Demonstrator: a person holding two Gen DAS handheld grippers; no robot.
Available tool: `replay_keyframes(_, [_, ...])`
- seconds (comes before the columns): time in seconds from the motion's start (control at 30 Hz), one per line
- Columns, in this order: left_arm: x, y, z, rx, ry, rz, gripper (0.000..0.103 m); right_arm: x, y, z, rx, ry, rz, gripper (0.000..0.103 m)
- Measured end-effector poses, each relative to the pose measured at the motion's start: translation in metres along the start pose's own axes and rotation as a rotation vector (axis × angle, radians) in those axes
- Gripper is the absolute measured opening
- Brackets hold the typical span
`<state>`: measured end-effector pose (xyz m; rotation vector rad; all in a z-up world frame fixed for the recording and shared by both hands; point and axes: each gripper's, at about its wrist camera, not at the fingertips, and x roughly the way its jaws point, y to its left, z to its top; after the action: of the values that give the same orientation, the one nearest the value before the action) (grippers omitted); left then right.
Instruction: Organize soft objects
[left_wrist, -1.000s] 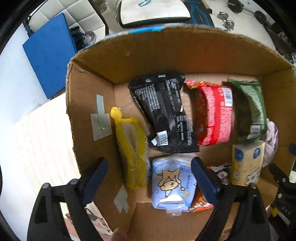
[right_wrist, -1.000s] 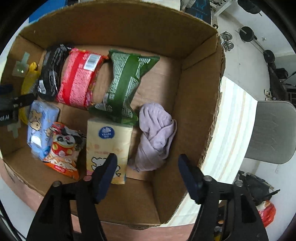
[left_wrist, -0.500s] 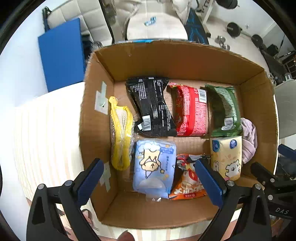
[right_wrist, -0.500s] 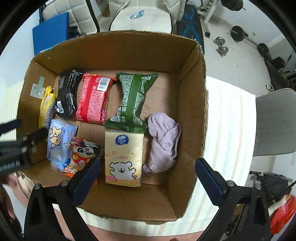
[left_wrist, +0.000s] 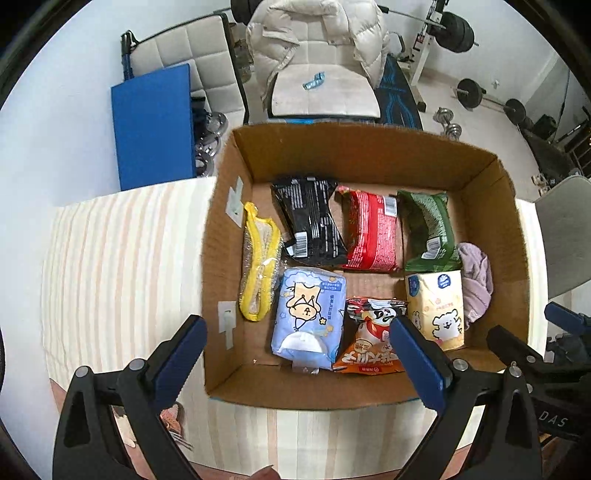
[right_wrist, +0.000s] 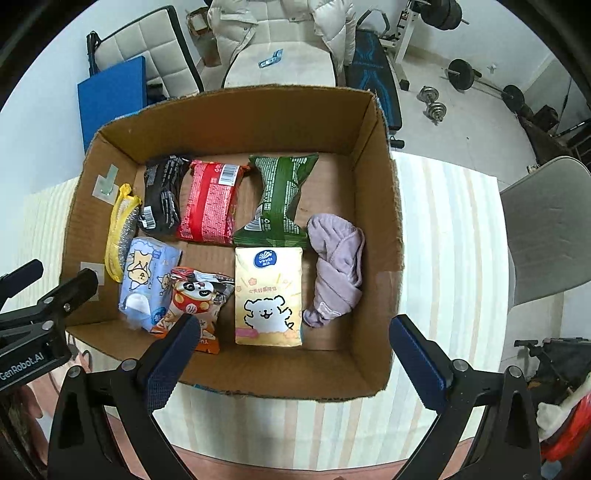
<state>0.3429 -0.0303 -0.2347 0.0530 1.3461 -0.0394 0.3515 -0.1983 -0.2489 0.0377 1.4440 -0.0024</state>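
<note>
An open cardboard box (left_wrist: 221, 258) (right_wrist: 376, 177) stands on a striped table. Inside lie a yellow scrubber (left_wrist: 258, 266) (right_wrist: 120, 229), black (left_wrist: 314, 221) (right_wrist: 162, 199), red (left_wrist: 373, 229) (right_wrist: 210, 203) and green packets (left_wrist: 428, 229) (right_wrist: 280, 199), a blue tissue pack (left_wrist: 306, 314) (right_wrist: 146, 277), an orange panda snack (left_wrist: 373, 336) (right_wrist: 195, 299), a cream tissue pack (left_wrist: 436, 310) (right_wrist: 269, 295) and a lilac cloth (left_wrist: 476, 280) (right_wrist: 338, 266). My left gripper (left_wrist: 299, 354) and right gripper (right_wrist: 291, 354) are open and empty, held above the box's near edge.
The striped tablecloth (left_wrist: 122, 266) (right_wrist: 450, 258) extends on both sides of the box. A blue board (left_wrist: 153, 125), a chair with a white jacket (left_wrist: 321, 48), weights (right_wrist: 458, 70) and a grey chair (right_wrist: 546, 229) stand beyond the table.
Both grippers have pulled back and up from the box, so the whole box and the room now show. The items in the box have not moved.
</note>
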Motion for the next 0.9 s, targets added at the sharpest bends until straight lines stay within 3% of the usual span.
replay_keyframes(0.33, [-0.095,-0.005,-0.039,0.018,-0.161,0.014,0.101,-0.077,-0.001,-0.034,0.008,-0.139,0.026,0.103])
replay_keyframes(0.9, [-0.229,0.001,-0.133,-0.015,-0.317,-0.008,0.101,-0.237,0.006,-0.154,-0.002,-0.379,0.093,0.103])
